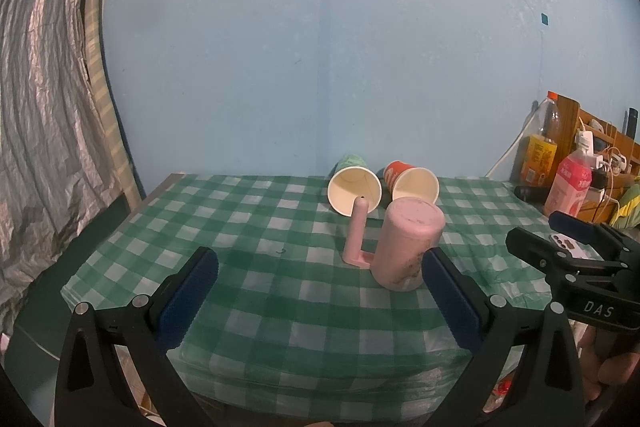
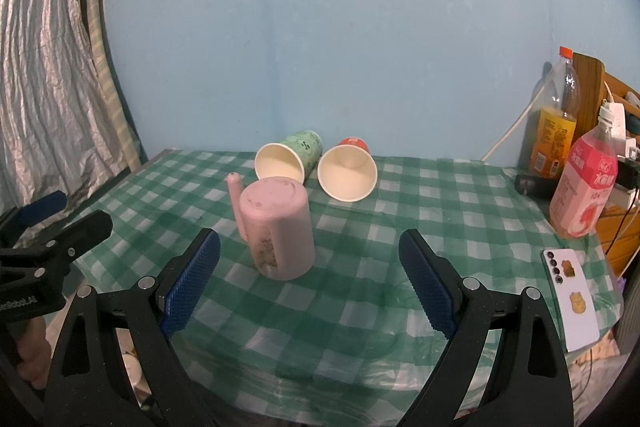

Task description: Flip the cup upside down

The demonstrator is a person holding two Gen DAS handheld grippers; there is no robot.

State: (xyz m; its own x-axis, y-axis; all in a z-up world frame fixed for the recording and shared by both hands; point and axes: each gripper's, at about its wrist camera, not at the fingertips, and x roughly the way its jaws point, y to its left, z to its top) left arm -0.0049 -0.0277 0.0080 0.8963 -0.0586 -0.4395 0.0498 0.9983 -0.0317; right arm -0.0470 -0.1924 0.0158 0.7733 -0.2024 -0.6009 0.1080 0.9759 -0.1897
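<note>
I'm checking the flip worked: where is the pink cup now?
In both views the pink cup stands upside down mid-table on the checked cloth, just in front of the two tipped paper cups.

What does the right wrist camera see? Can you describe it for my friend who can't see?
A pink cup stands upside down on a green checked tablecloth, between the open blue fingers of the right gripper. Behind it, a green paper cup and a red paper cup lie on their sides.
</note>
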